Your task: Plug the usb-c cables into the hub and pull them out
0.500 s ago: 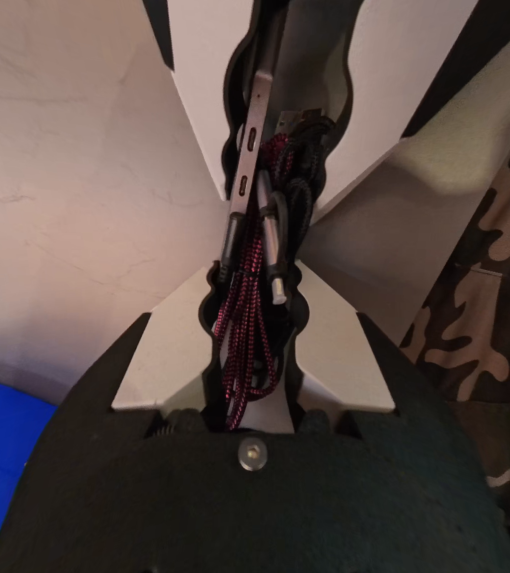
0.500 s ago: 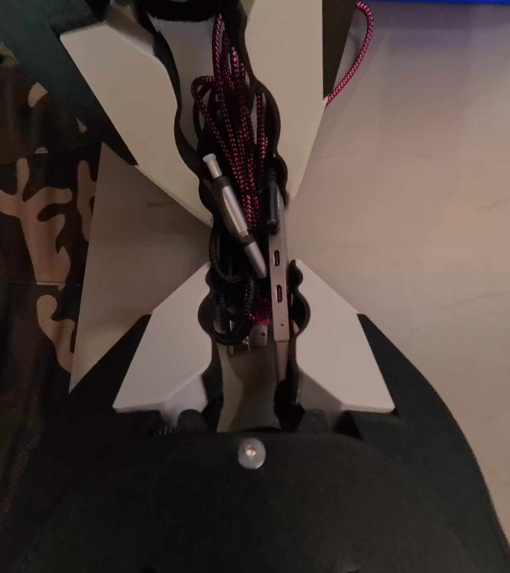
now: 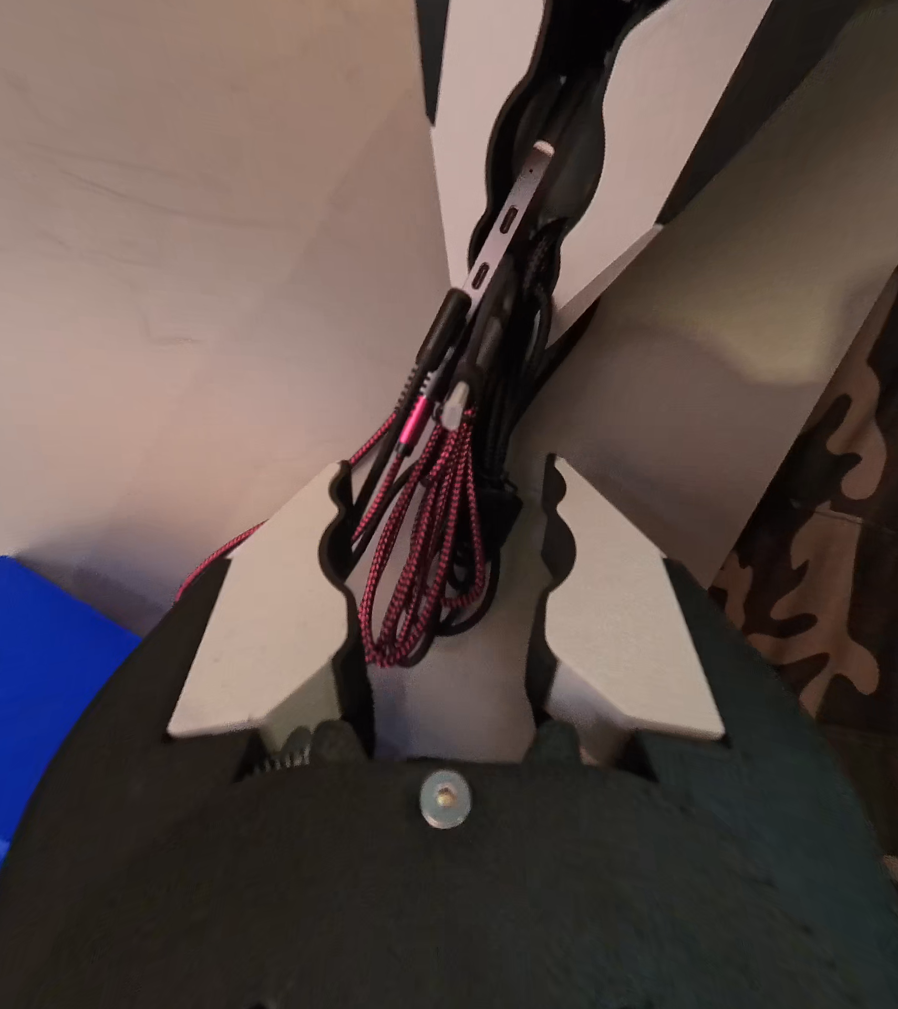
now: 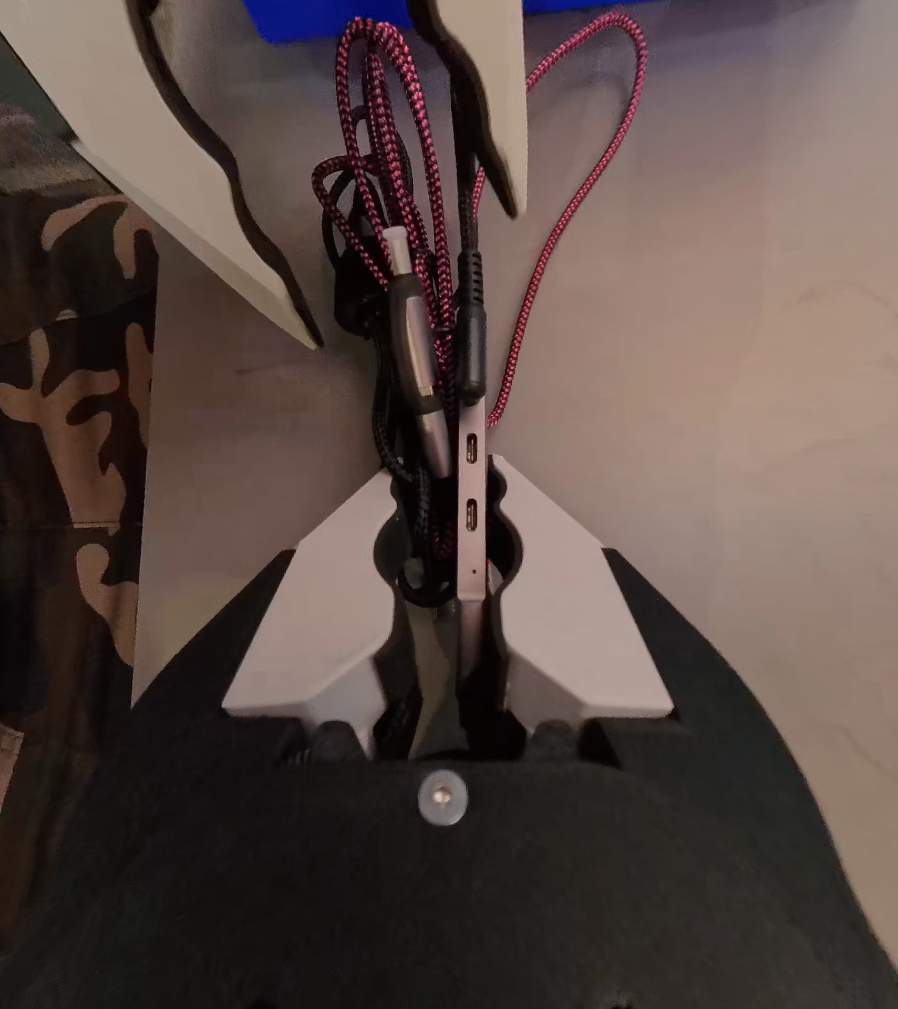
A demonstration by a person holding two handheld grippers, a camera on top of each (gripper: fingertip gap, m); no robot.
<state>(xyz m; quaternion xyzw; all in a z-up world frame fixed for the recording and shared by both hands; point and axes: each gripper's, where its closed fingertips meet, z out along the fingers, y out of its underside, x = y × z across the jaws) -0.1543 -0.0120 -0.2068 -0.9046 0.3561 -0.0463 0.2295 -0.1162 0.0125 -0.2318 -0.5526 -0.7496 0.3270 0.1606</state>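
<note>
Below everything lies the pale desk [image 4: 763, 382]. Centre frame, the right hand-held gripper [image 4: 444, 524] is clamped narrowly on the grey hub [image 4: 473, 513] and bundled cables [image 4: 381, 136]. Opposite, the left hand-held gripper [image 3: 446, 546] stands wide around the cable loops, gripping nothing.

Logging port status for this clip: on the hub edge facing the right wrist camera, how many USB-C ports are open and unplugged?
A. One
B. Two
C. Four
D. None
B: two empty oval ports show on the edge of the grey hub, one above the other, with the black plug seated in the hub's end beyond them.
</note>
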